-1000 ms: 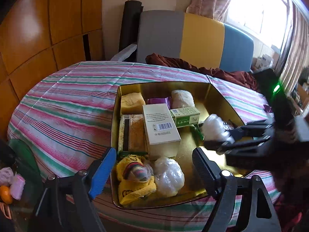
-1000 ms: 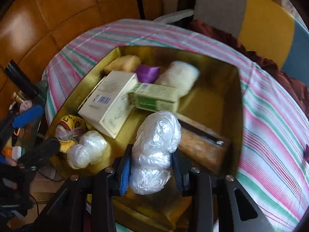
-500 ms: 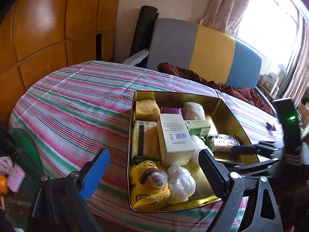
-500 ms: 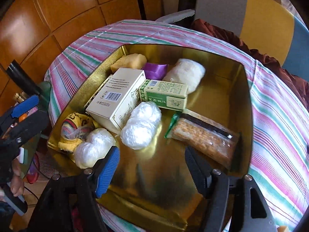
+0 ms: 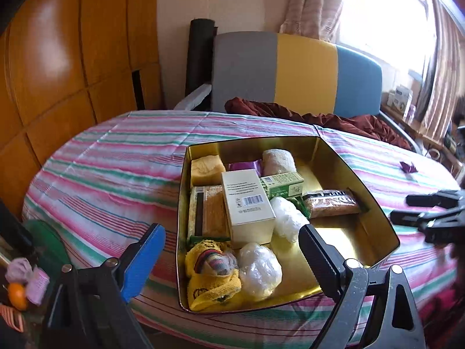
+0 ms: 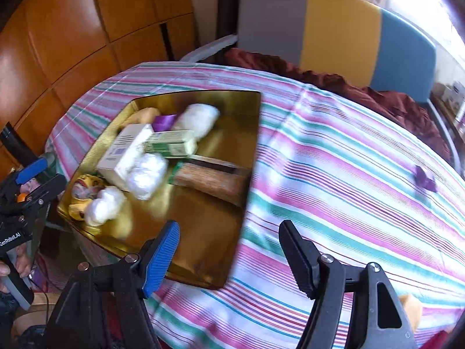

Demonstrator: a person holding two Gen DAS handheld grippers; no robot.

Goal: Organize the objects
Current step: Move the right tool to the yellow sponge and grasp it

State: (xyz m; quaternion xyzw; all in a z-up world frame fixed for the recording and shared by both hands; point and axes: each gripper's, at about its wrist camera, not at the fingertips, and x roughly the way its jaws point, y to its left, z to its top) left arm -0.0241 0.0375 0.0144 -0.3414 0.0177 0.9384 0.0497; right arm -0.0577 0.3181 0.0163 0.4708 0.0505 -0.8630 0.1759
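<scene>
A gold tin sits on the striped tablecloth. In it lie a white box, a green box, a cracker pack, a yellow knitted toy and two plastic-wrapped white bundles. My left gripper hovers open over the tin's near side, with nothing between its fingers. My right gripper is open and empty, above the tin's near right corner and the cloth. The bundle lies free beside the white box.
A small purple scrap lies on the cloth to the right. A grey, yellow and blue chair back with a dark red cloth stands behind the table. Wooden panels line the left. An orange and pink items sit low left.
The right gripper opened, let the wrapped bundle go into the tin beside the white box, then drew back to the right. The left gripper opened a little wider.
</scene>
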